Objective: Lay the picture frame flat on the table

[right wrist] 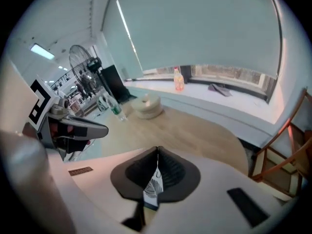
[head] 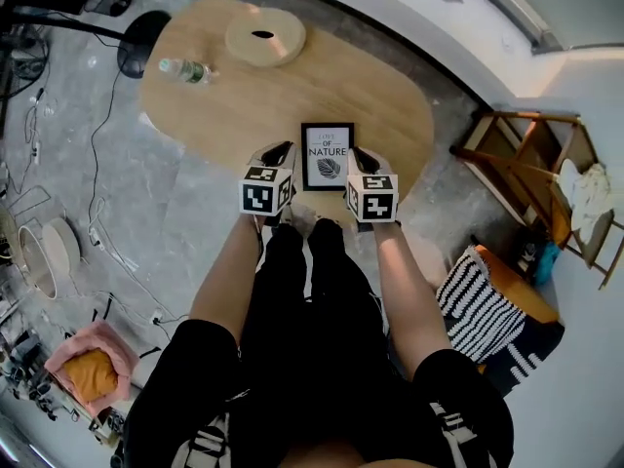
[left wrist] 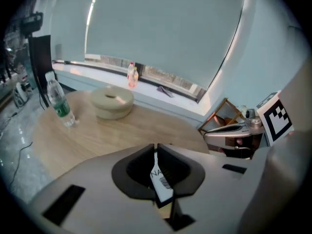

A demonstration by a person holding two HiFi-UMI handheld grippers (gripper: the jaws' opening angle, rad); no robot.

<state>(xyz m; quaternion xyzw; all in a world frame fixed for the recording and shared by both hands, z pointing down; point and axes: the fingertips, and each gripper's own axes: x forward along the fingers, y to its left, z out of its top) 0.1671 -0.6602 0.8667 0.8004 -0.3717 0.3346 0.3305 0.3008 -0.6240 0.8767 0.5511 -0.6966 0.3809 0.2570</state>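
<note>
Table: an oval wooden table (head: 244, 96); every place below is told from it.
Picture frame: a black picture frame (head: 328, 156) with a white print reading "NATURE" over a leaf drawing. It sits at the table's near edge, about midway along it, with its face turned up toward the head camera. Whether its back rests on the table top cannot be told.
Left gripper: the left gripper (head: 285, 154) is at the table's near edge, on the frame's left side. In its own view (left wrist: 155, 147) the jaws are pressed together on the frame's edge (left wrist: 162, 184) — a strip of the print shows between them.
Right gripper: the right gripper (head: 361, 159) is at the same near edge, on the frame's right side. Its own view (right wrist: 156, 150) shows the jaws closed on the frame (right wrist: 152, 186), with the leaf drawing in the gap.
Arms: both of the person's forearms reach in from below the table's near edge.
Water bottle: a clear water bottle (head: 185, 69) with a green label stands upright on the table's far left end (left wrist: 58, 101).
Dish: a round cream dish (head: 265, 37) with a lid is on the table's far end, near the bottle but apart from it (left wrist: 113, 101).
Small bottle: a small bottle (left wrist: 131, 76) stands on the windowsill beyond the table's far side.
Rack: a wooden rack (head: 526, 159) is on the floor off the table's right end.
Cushion: a striped cushion (head: 487, 315) lies on the floor — off the table's near right.
</note>
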